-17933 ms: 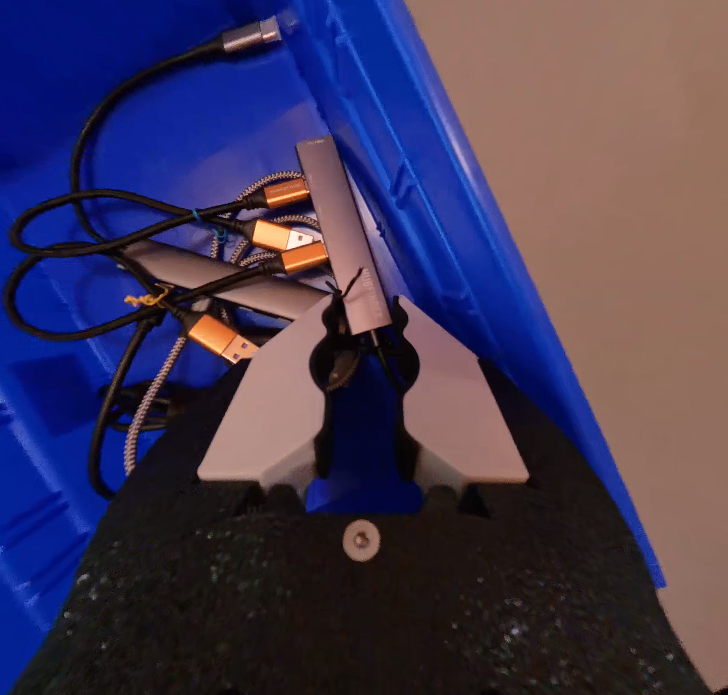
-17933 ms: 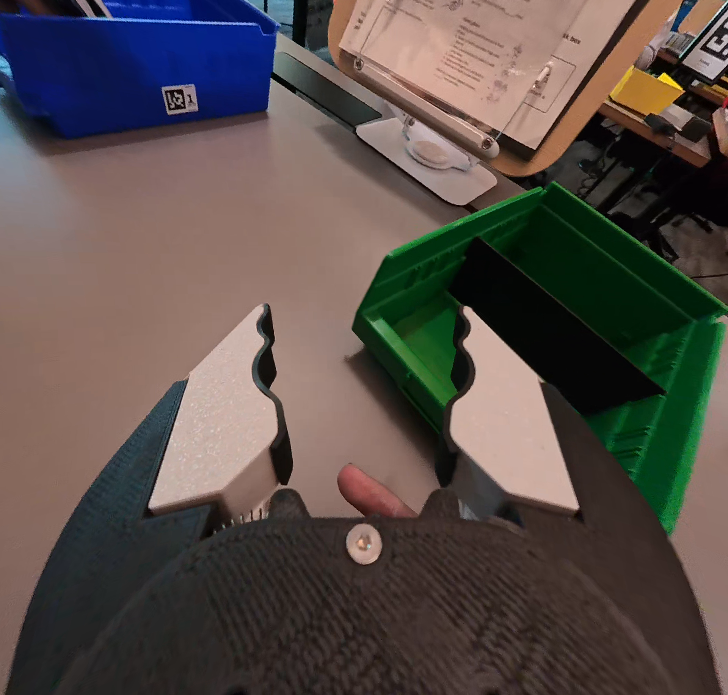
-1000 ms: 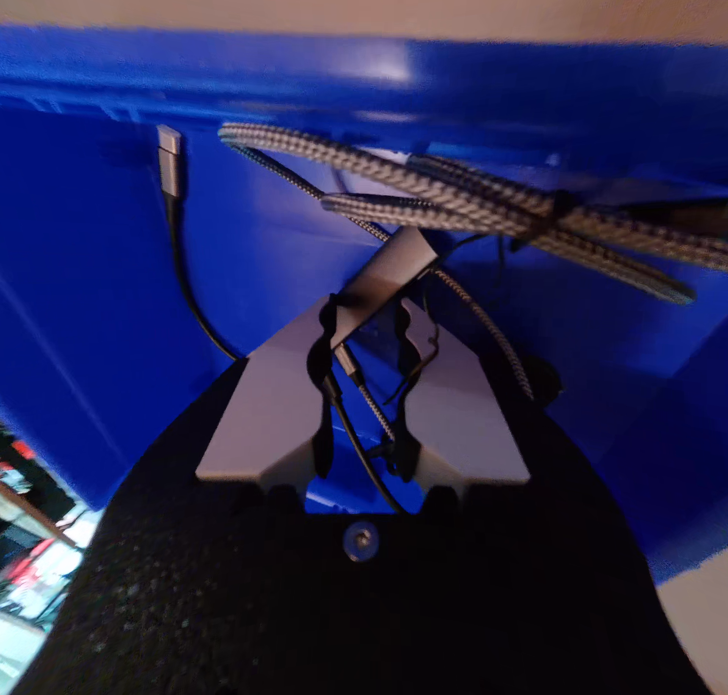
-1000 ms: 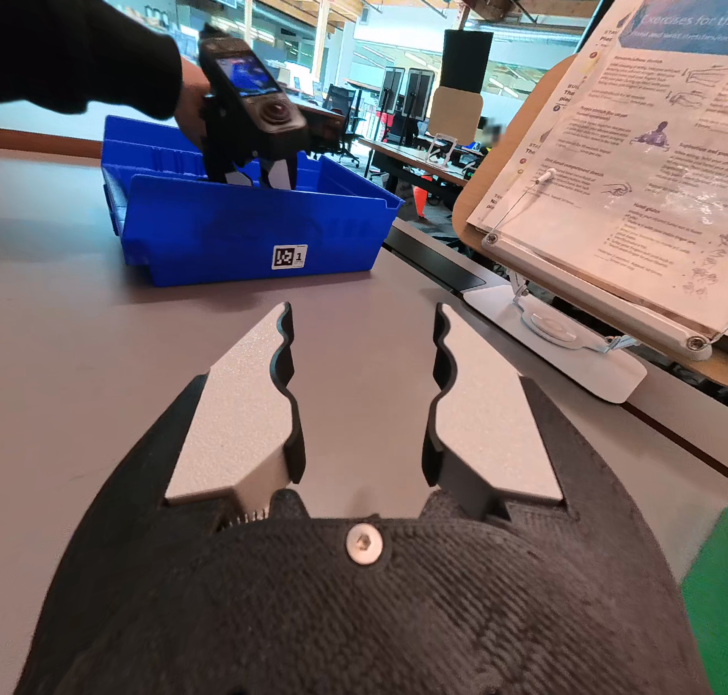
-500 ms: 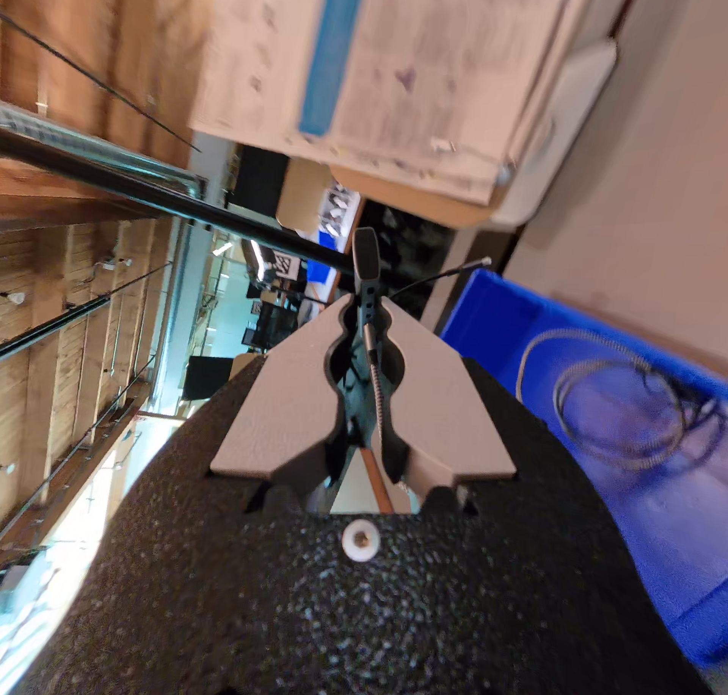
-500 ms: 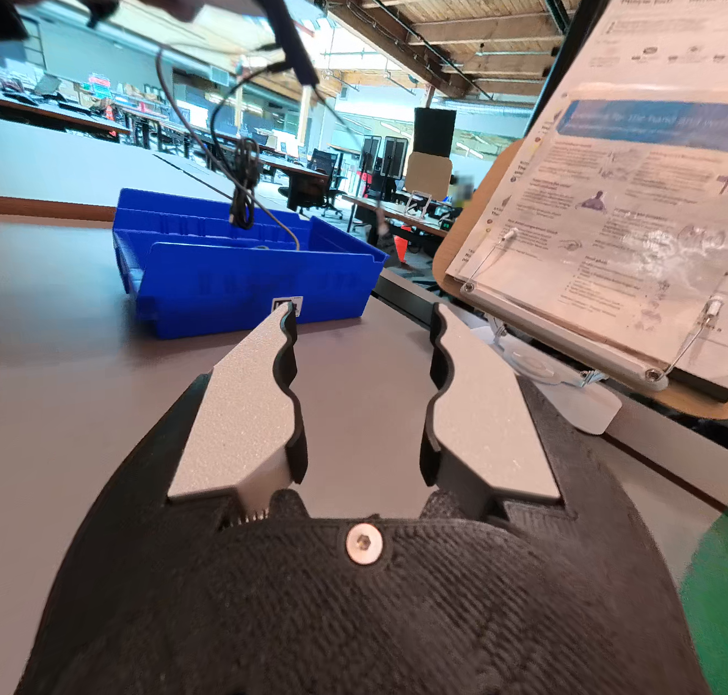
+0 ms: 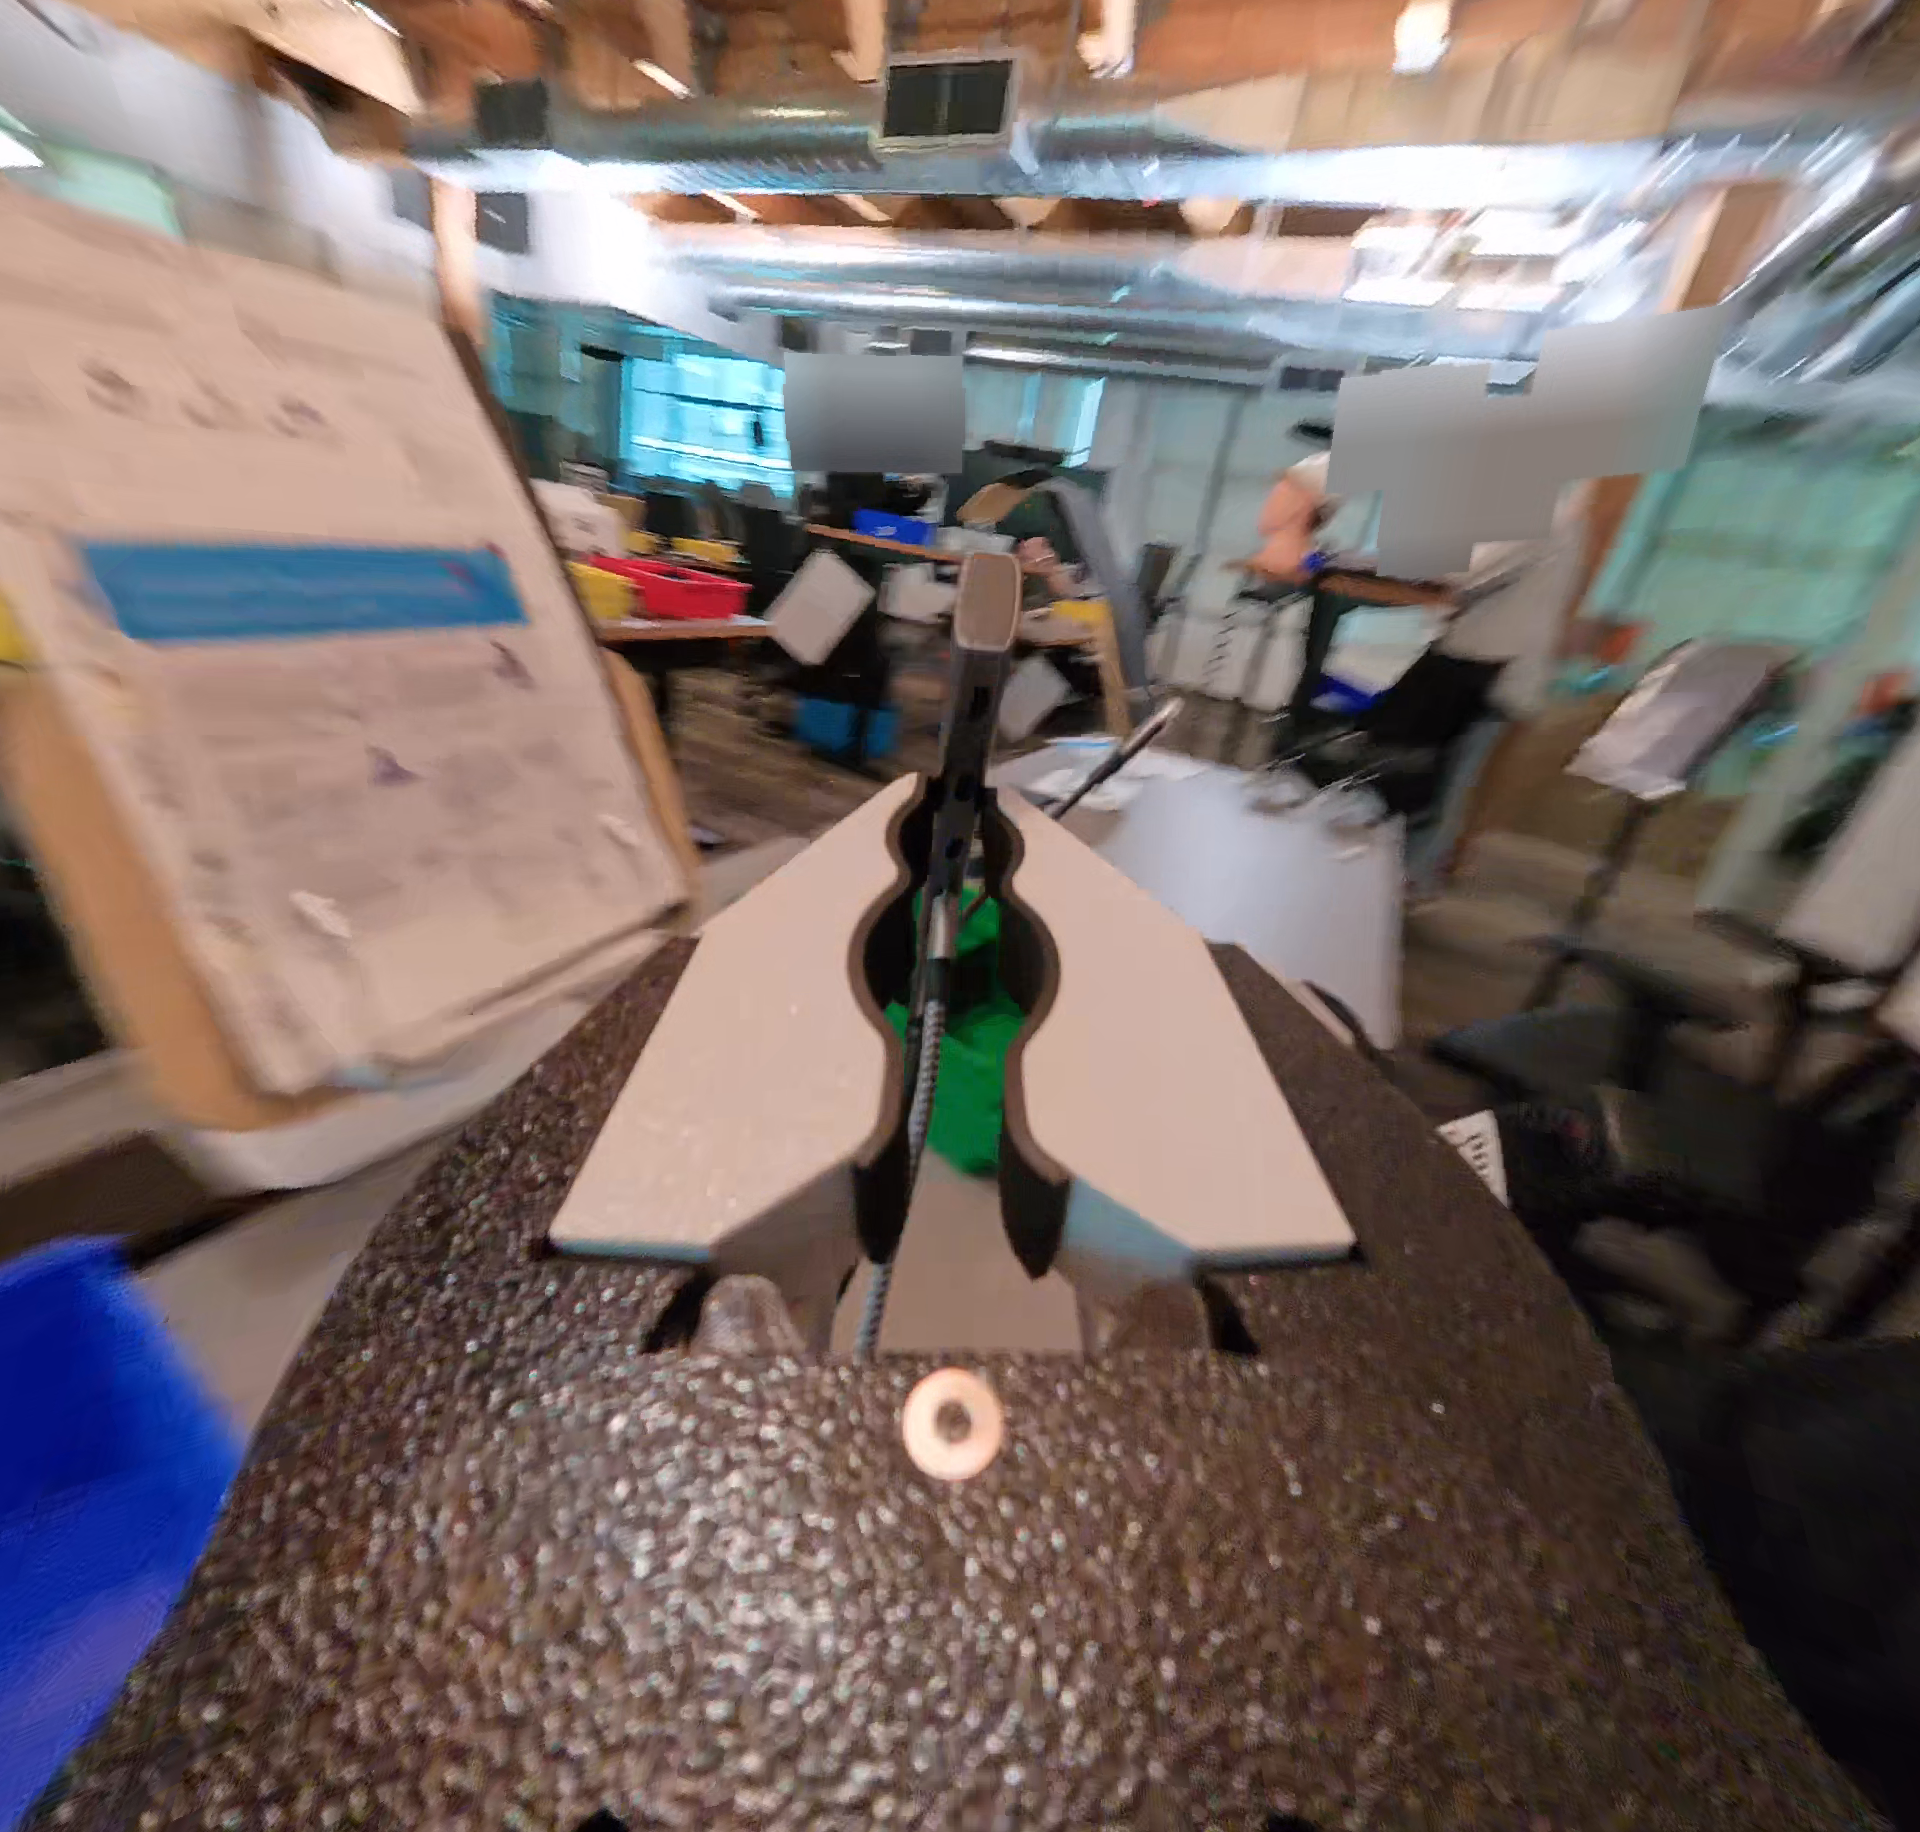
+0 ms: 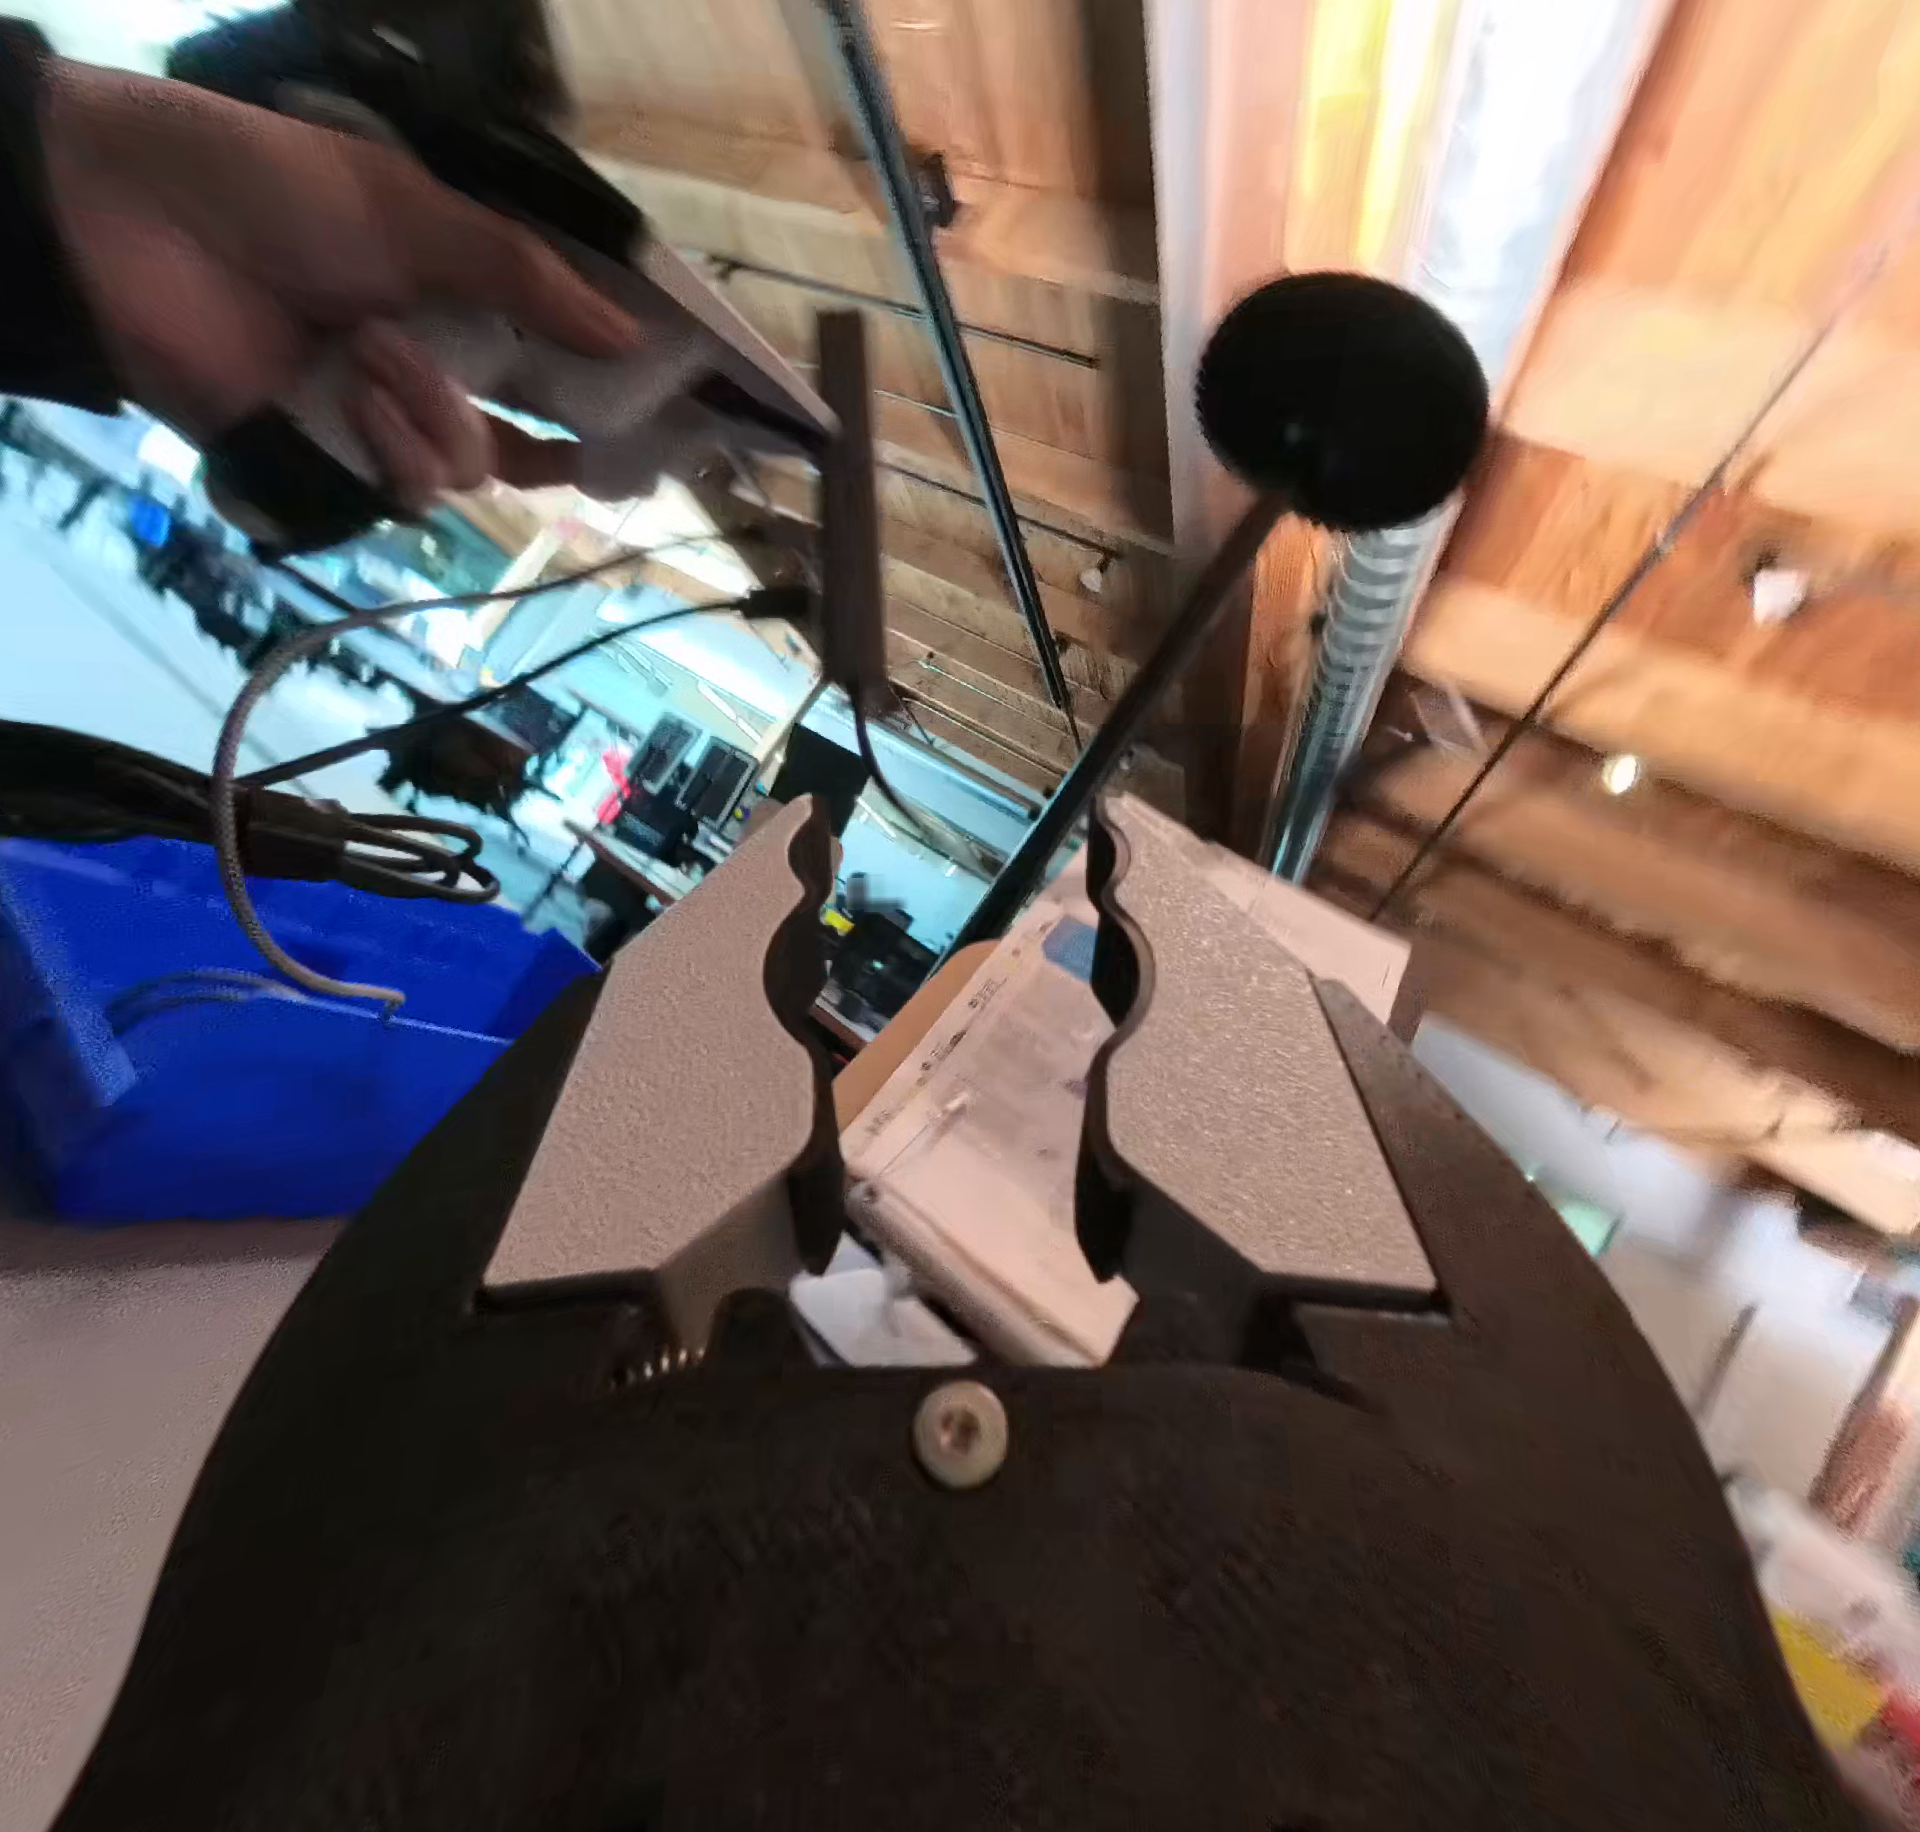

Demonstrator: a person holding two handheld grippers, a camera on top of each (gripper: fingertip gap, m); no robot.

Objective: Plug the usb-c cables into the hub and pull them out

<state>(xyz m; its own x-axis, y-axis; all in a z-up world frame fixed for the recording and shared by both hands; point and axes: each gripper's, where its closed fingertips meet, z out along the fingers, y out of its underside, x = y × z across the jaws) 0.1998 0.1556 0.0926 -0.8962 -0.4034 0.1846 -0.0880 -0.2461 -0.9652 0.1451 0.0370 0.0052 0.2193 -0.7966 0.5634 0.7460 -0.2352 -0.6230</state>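
1. The left gripper (image 7: 954,826) is up in the air, well above the table, jaws clamped on the hub (image 7: 977,660), which sticks straight out past the fingertips like a slim grey bar.
2. Why hold it high? My read: lifting the hub clear of the blue bin (image 8: 239,1086) gives the other gripper open room to reach its ports and cables.
3. A braided cable (image 7: 920,1055) runs back from the hub between the left fingers towards the wrist.
4. From the right side, the hub (image 8: 852,525) hangs edge-on, with cables (image 8: 343,826) trailing down from it into the bin.
5. At least one plug looks seated in the hub's side; the blur keeps me from counting more.
6. The right gripper (image 8: 961,847) is spread wide, empty, touching nothing, and pointing up towards the hub.
7. It sits near the hub but clearly apart, probably lining up for a plug.
8. A green bin (image 7: 961,1076) peeks through the left jaws below.
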